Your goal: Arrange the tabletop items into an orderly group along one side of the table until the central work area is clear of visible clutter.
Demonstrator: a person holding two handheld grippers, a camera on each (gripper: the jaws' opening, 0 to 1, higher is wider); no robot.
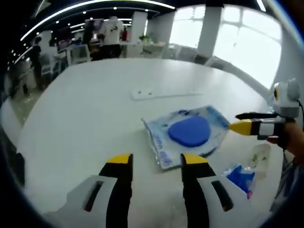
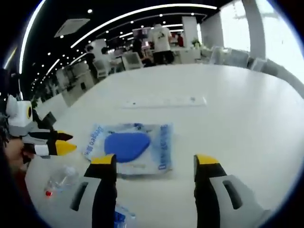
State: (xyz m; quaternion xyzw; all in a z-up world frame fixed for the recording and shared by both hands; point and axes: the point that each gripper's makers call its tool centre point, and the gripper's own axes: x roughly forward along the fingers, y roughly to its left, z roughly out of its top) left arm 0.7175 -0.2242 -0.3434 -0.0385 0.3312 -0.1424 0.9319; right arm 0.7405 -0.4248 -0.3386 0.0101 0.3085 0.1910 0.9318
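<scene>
Both grippers hover level over the desk (image 1: pixel 85 109), left gripper (image 1: pixel 156 159) and right gripper (image 2: pixel 155 161) jaws apart, flanking the packet (image 2: pixel 129 147).

White-bodied grippers (image 1: pixel 156 160), black jaws, yellow tips

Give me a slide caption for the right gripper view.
Open hand-held gripper poised over a blue-printed clear packet on the white table, a second hand-held gripper entering at left.

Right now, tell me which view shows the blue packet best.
The right gripper view: the blue packet lies flat and nearly whole just beyond the open right gripper, print facing the camera. In the left gripper view the packet is skewed, its near corner cut by a jaw of the left gripper.
</scene>
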